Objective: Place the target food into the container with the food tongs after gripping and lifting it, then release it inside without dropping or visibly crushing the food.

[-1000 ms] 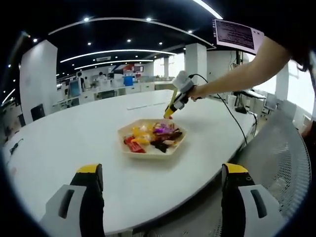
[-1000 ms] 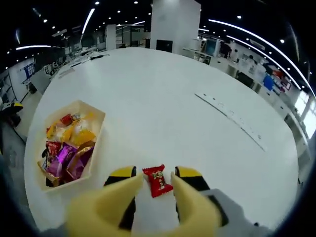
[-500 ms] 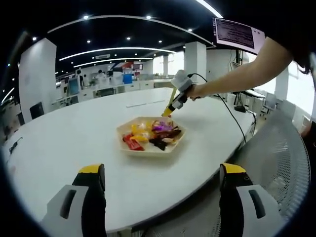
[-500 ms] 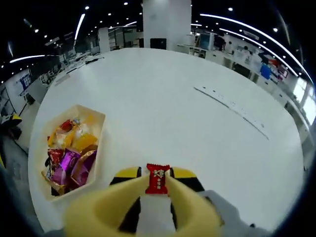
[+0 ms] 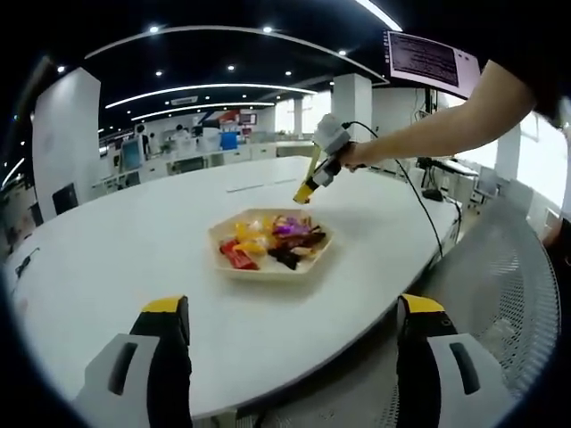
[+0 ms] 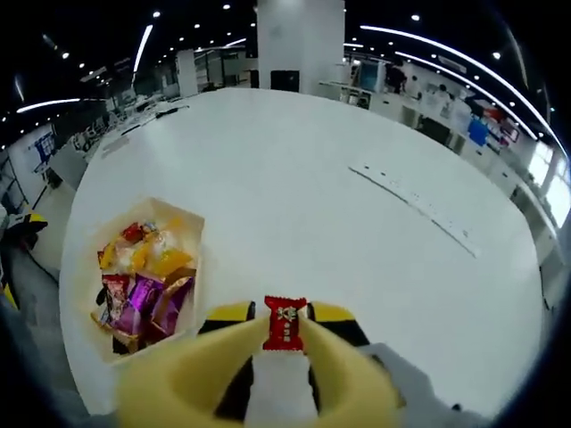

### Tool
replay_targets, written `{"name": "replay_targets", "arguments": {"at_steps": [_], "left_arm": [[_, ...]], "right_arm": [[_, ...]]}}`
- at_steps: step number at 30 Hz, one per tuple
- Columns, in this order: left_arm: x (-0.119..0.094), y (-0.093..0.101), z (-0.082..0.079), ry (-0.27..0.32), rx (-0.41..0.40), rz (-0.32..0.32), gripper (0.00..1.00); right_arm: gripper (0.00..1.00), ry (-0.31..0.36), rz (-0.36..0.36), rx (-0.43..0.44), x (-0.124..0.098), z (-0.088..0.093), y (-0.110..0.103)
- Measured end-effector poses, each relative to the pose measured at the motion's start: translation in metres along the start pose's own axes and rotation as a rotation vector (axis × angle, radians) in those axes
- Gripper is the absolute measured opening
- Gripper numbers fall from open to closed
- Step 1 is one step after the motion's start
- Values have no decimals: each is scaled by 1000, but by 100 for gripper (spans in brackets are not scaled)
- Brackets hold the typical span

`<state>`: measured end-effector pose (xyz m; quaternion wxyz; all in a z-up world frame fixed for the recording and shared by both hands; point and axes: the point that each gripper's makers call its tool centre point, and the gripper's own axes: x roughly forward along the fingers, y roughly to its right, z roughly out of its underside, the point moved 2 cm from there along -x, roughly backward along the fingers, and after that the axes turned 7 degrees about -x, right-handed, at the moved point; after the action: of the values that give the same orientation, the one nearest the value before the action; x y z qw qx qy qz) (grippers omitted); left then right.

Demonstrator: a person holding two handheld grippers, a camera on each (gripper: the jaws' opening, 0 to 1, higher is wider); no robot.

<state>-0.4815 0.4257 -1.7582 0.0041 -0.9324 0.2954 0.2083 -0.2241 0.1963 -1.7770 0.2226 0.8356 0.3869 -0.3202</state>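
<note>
In the right gripper view, my right gripper is shut on a red wrapped candy, held above the white table. The hexagonal wooden tray with several wrapped sweets lies to its left. In the left gripper view the same tray sits mid-table, and the right gripper hangs above its far right edge, held by a person's arm. My left gripper stands open near the table's front edge, with nothing between its yellow-tipped jaws.
The large white oval table stretches far to the left and back. A black cable trails from the right gripper across the table's right side. A grey mesh chair stands at the right.
My right gripper closed on the red candy and lifted it off the table; it now sits higher above the tray's far edge. The left gripper has stayed put.
</note>
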Motion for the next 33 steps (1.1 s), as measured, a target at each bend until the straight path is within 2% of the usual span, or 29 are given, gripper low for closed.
{"name": "replay_targets", "arguments": {"at_steps": [3,8,12,21,27,33], "left_arm": [[0,0,0,0,-1,-1,93],[0,1,2,-14,-2,6,92],[0,2,2,-16,-3,10,92],[-1,2,1,-7,-3,11,92],[-1,2,1,-1,-5,12,91],[-2,2,1,0,-7,10,91]], "right_arm": [[22,-12,15,-38,-13,-9,-4],[21,15,25,-83,-31,-28,-19],[20,16,22,-64,-44,-39,-25],[21,78,29,-142,-81,-87,-47],[21,81,20,-185,-84,-101,-65],[21,94,-27,-223,-73,-115,-94]]}}
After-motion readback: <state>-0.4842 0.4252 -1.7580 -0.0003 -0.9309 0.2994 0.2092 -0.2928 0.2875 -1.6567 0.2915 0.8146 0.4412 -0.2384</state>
